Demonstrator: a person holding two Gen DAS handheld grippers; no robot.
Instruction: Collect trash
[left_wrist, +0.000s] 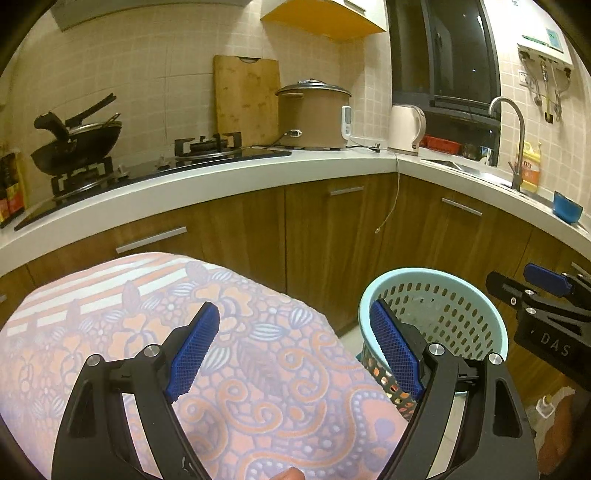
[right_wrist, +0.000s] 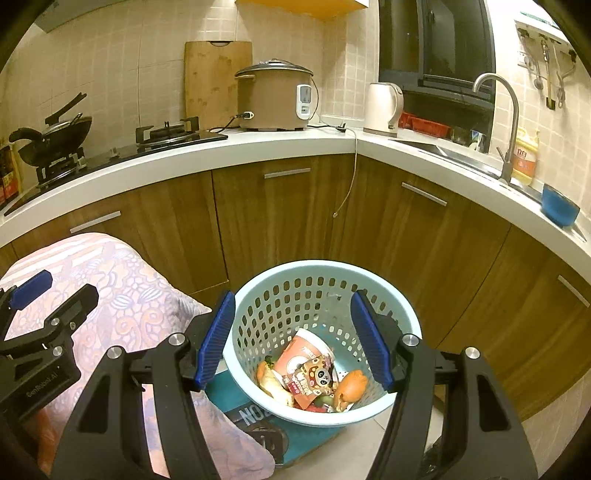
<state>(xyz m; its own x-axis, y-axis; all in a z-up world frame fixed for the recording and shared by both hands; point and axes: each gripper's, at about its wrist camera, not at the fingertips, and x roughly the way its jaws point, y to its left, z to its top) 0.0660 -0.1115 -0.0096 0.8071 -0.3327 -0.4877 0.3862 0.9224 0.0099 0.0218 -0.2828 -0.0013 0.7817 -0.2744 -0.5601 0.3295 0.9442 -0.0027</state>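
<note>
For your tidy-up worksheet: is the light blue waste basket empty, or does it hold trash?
It holds trash. The waste basket contains a paper cup, snack wrapper and food scraps.

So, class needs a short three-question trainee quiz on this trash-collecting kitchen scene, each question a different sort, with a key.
1. True or false: the light blue basket already holds trash.
2. Which sits over the patterned cloth? A) left gripper B) right gripper
3. Fill in: both grippers' jaws stand ____ with nothing between them.

Key: 1 true, a cup and wrappers lie inside; 2 A; 3 open.
</note>
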